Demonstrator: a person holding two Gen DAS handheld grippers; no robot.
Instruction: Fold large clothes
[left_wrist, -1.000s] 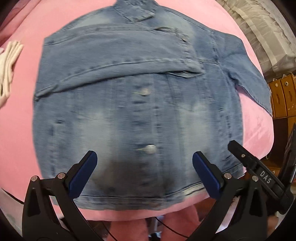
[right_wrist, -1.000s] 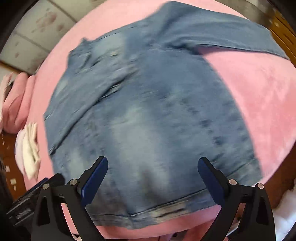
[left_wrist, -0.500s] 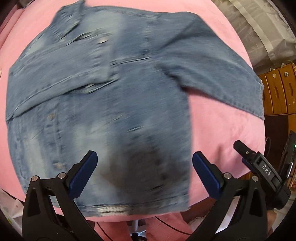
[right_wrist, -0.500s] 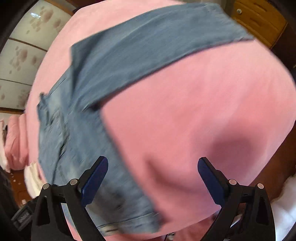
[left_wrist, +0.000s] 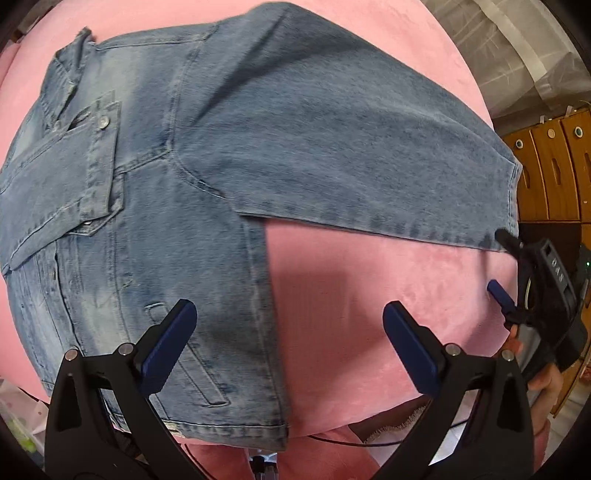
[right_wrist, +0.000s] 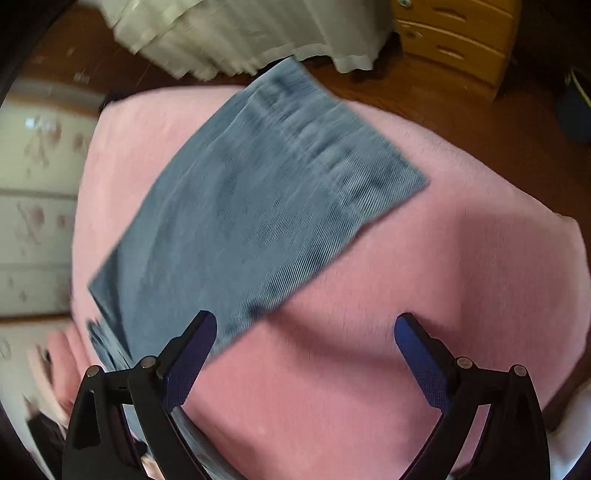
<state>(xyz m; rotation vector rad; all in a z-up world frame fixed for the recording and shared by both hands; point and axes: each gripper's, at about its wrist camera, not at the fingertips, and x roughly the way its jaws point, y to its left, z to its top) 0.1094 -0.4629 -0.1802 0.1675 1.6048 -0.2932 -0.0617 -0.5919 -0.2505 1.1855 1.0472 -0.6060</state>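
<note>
Nearer now, sleeve cuff (right_wrist: 369, 162); jacket body (left_wrist: 129, 240) left-view only.

Bare pink blanket (left_wrist: 369, 295) betw. denim jacket (left_wrist: 147, 221) body & outstretched sleeve (left_wrist: 369, 147): open. Right gripper (left_wrist: 513, 266) crowds cuff edge.

Denim jacket (left_wrist: 155, 206): left side cut off by frame edge; sleeve (right_wrist: 258, 206) motion-blurred in right wrist view, cuff detail illegible.
</note>
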